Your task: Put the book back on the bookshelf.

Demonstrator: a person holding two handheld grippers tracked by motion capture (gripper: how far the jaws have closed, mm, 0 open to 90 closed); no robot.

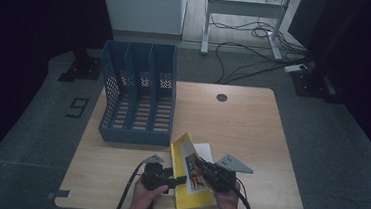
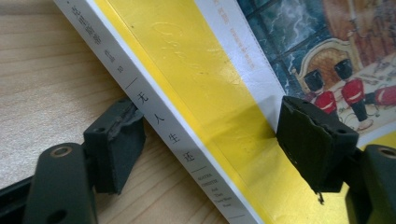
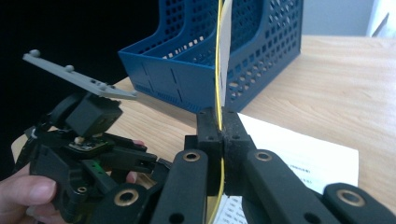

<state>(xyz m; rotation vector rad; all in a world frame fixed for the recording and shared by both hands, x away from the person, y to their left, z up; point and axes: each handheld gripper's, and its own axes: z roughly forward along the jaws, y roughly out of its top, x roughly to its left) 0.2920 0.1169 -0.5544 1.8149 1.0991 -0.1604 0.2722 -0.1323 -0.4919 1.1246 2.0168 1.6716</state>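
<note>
Dim floor and cables surround a pale wooden table (image 1: 251, 130), where a yellow book (image 1: 193, 178) lies near the front edge, its cover lifted by the right gripper (image 1: 203, 167), whose jaws are clamped flat on that thin cover. Beside it the left gripper (image 1: 181, 180) stands wide open, straddling the book's white spine without pinching it — I'd say it should close squarely on the spine before any lift. Behind them a blue file rack (image 1: 139, 93) waits upright, with a white sheet (image 1: 205, 150) lying under the book.
</note>
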